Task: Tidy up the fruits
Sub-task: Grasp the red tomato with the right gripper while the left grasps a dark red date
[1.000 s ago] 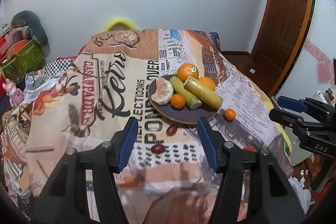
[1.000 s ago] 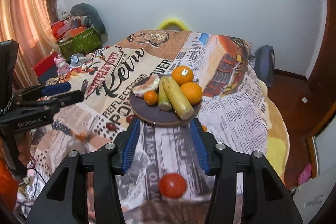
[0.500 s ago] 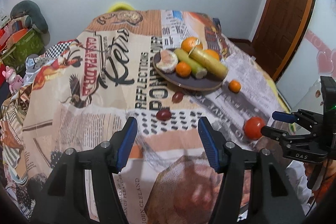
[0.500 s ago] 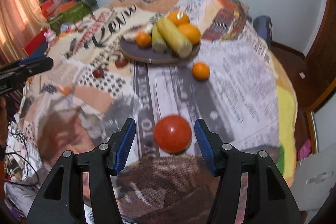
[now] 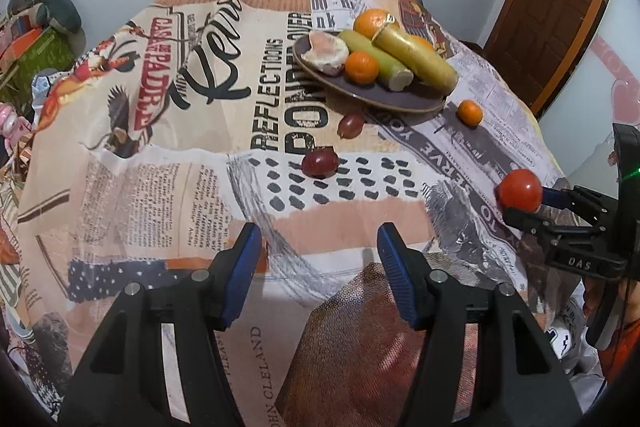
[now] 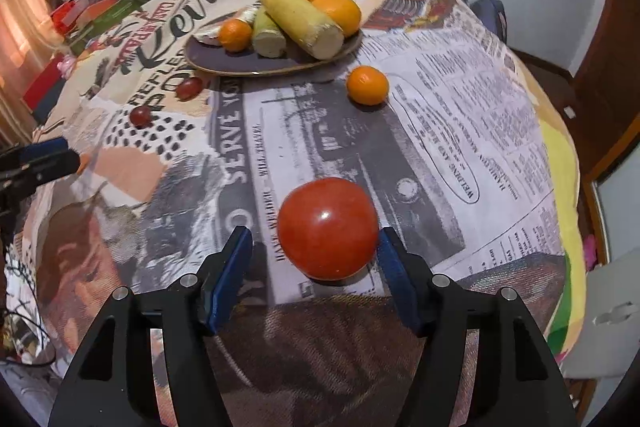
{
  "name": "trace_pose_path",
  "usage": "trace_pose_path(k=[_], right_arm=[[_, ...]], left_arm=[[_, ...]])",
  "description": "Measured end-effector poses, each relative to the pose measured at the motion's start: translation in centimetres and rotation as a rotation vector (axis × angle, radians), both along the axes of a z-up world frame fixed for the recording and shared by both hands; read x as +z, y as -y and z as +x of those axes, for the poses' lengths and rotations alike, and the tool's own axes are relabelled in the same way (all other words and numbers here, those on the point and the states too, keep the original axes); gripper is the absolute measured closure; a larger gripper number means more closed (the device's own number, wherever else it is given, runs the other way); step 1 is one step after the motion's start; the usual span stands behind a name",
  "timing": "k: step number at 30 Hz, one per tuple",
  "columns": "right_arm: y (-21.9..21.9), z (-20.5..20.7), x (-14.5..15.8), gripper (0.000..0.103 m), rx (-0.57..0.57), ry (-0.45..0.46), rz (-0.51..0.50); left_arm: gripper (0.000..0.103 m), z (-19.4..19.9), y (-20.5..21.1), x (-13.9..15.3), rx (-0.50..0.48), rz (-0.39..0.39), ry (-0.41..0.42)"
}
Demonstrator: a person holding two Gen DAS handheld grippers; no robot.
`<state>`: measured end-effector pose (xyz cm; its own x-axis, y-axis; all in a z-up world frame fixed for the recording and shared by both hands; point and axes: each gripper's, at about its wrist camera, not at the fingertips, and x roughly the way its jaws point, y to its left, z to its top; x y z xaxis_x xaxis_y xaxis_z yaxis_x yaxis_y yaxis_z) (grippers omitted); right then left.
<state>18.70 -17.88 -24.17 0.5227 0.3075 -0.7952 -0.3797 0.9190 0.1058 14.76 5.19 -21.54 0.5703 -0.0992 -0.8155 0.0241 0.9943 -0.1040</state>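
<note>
Remaining loose on worktop [image 6: 460,115]: tomato [image 6: 328,227], mandarin [image 6: 367,85], two grapes [image 5: 319,163]. Plate [image 6: 212,61] part-filled. Right hand-held gripper [image 6: 316,267] opening, tomato between jaws, ungripped; left hand-held gripper [image 5: 318,267] half-open, empty.

A dark oval plate [image 6: 208,61] sits on the counter covered with a newsprint-patterned cloth [image 6: 460,131], in the upper middle of the right wrist frame. On it lie two pale cut stalks [image 6: 302,21] side by side, a small orange mandarin [image 6: 235,35] to their left, and two large oranges [image 6: 338,11] behind them. A loose small mandarin [image 6: 367,85] lies on the cloth just right of and below the plate. Two dark red grapes [image 6: 141,115] lie off the plate's lower left, apart from each other. A round red tomato [image 6: 328,227] rests on the cloth at lower centre, between the opening jaws of the right gripper [image 6: 316,263], nearer the right one. The left gripper [image 5: 318,263] stands over bare cloth in the lower middle of its own frame.
</note>
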Motion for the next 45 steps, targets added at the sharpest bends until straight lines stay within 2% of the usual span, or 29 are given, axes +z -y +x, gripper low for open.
trace_pose_path(k=[1,3,4,7,16,21,28,35,41,45], right_arm=[[0.2,0.3,-0.3,0.042,-0.007,-0.011,0.007],[0.5,0.5,-0.5,0.049,-0.018,-0.021,0.029],[0.6,0.6,-0.5,0.056,-0.016,-0.024,0.042],[0.6,0.6,-0.3,0.058,-0.008,-0.021,0.056],[-0.6,1.7,1.4,0.059,0.030,0.034,0.070],[-1.2,3.0,2.3,0.059,0.040,0.059,0.089],[-2.1,4.7,3.0,0.059,0.055,0.079,0.114],[-3.0,5.8,3.0,0.059,0.068,0.076,0.148],[-3.8,6.3,3.7,0.059,0.090,0.094,0.157],[-4.2,6.9,4.2,0.059,0.097,0.106,0.170]], left_arm=[[0.043,0.2,0.0,-0.2,0.000,0.000,-0.005],[0.043,0.5,0.0,-0.6,-0.002,0.001,-0.013],[0.043,0.7,-0.1,-0.7,-0.003,0.001,-0.016],[0.043,1.4,-0.2,-1.1,-0.002,-0.001,-0.026],[0.043,4.3,-0.3,-2.0,-0.006,-0.015,-0.037],[0.051,6.0,0.1,-2.4,-0.031,-0.018,-0.036],[0.055,7.9,0.2,-3.3,-0.027,-0.009,-0.031],[0.074,7.9,-0.5,-3.2,-0.018,-0.017,-0.011],[0.075,7.9,-0.5,-2.7,-0.019,-0.021,-0.010],[0.075,8.3,-0.3,-1.6,-0.025,-0.031,0.019]])
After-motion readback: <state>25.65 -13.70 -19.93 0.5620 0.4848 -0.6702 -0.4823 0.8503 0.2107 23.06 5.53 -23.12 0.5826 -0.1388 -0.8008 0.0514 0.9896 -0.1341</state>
